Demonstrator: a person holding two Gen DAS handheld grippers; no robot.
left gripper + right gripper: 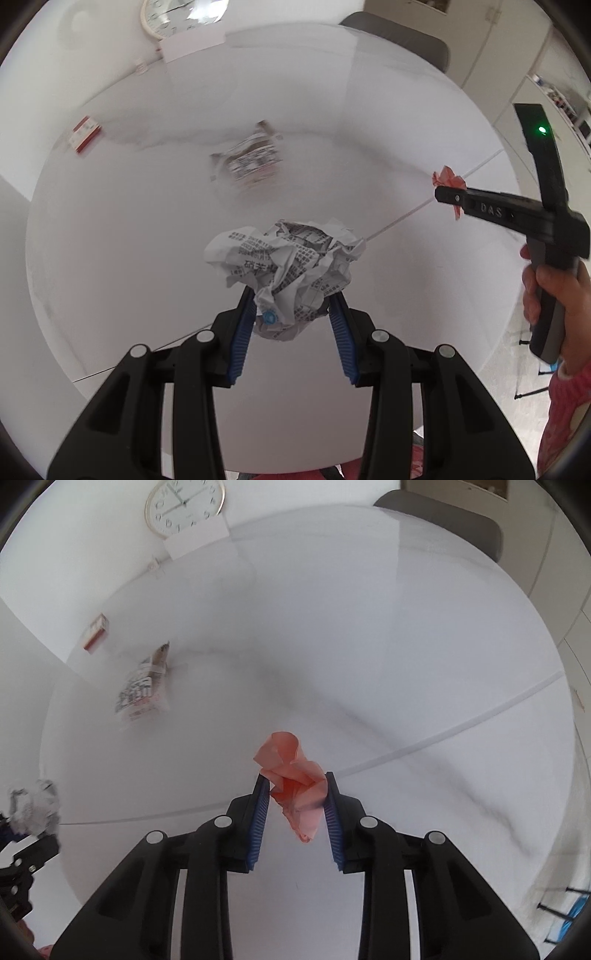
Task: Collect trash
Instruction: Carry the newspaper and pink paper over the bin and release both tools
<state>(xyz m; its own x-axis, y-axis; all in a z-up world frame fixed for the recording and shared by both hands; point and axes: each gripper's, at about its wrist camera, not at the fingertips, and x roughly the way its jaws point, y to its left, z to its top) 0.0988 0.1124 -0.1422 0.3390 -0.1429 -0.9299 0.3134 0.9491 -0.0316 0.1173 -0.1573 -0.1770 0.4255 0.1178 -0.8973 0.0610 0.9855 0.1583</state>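
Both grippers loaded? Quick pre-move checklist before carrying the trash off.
1. Left gripper shut on crumpled newspaper ball: ok.
2. Right gripper shut on crumpled pink paper: ok.
3. Both loads lifted off white table: cannot tell.
4. Grippers apart from each other: ok.
5. Table fully collected: not ok, printed wrapper and red-and-white box remain.
6. Bin located: cannot tell, none in view.

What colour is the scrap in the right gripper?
Salmon pink crumpled paper, clearest in the right wrist view.
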